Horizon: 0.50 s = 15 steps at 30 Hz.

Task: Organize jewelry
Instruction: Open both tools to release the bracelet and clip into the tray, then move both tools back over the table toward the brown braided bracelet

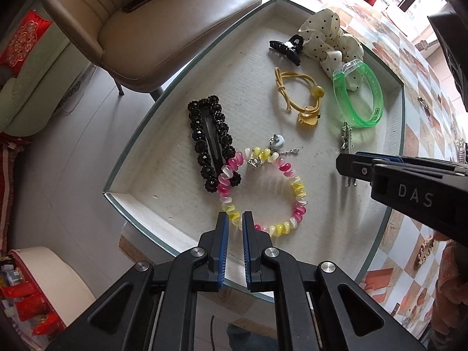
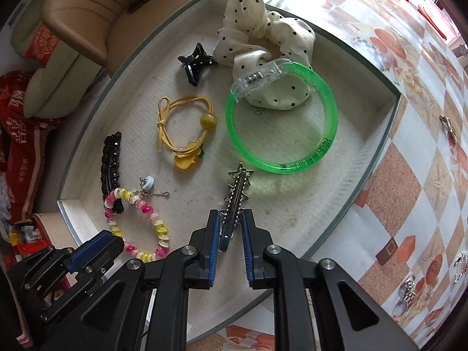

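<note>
A white, glass-rimmed tray (image 1: 175, 181) (image 2: 278, 193) holds the jewelry. My left gripper (image 1: 235, 223) (image 2: 96, 245) points down at the tray's near edge. It is shut on the pink, yellow and white bead bracelet (image 1: 295, 196) (image 2: 159, 228), which lies on the tray floor. My right gripper (image 2: 231, 219) (image 1: 355, 162) stands just right of it, jaws slightly apart. The silver star hair clip (image 2: 238, 187) (image 1: 346, 134) lies between its pads on the tray. A black beaded clip (image 1: 210, 143) (image 2: 109, 163) touches the bracelet.
Farther back in the tray lie a yellow hair tie (image 1: 298, 93), a green bangle (image 2: 330, 125), a polka-dot scrunchie (image 2: 263, 29) and a black claw clip (image 2: 194, 63). Small metal pieces (image 2: 449, 127) sit on the patterned tablecloth (image 2: 424, 175). A beige chair (image 1: 131, 29) stands beyond the tray.
</note>
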Tool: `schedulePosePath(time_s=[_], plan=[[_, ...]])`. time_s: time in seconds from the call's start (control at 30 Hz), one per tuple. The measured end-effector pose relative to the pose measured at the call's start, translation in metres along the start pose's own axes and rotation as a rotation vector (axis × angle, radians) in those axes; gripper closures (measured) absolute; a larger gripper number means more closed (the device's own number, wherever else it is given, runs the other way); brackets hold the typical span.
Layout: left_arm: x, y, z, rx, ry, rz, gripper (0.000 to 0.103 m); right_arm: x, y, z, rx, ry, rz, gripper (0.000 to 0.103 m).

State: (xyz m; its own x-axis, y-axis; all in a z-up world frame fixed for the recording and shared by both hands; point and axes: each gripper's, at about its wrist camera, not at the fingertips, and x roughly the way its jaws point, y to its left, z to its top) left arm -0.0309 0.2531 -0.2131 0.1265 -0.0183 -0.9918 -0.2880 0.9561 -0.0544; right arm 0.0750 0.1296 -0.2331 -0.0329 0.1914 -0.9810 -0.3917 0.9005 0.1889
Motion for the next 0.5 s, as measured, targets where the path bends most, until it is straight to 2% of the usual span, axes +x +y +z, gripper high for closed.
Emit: schedulePosePath(time_s=[0.07, 0.1, 0.43, 0.5], plan=[[-0.001, -0.001, -0.001, 0.002, 0.001, 0.006, 0.09, -0.002, 0.0, 0.001, 0.009, -0.003, 0.006, 0.064], [-0.002, -0.001, -0.001, 0.004, 0.001, 0.007, 0.09, -0.008, -0.003, 0.003, 0.011, -0.01, 0.01, 0.061], [-0.016, -0.003, 0.001, 0.012, -0.005, 0.05, 0.09, -0.055, -0.01, -0.006, 0.058, -0.088, 0.071, 0.046], [-0.02, -0.003, 0.002, 0.013, -0.006, 0.055, 0.09, -0.067, -0.017, -0.012, 0.079, -0.105, 0.077, 0.045]])
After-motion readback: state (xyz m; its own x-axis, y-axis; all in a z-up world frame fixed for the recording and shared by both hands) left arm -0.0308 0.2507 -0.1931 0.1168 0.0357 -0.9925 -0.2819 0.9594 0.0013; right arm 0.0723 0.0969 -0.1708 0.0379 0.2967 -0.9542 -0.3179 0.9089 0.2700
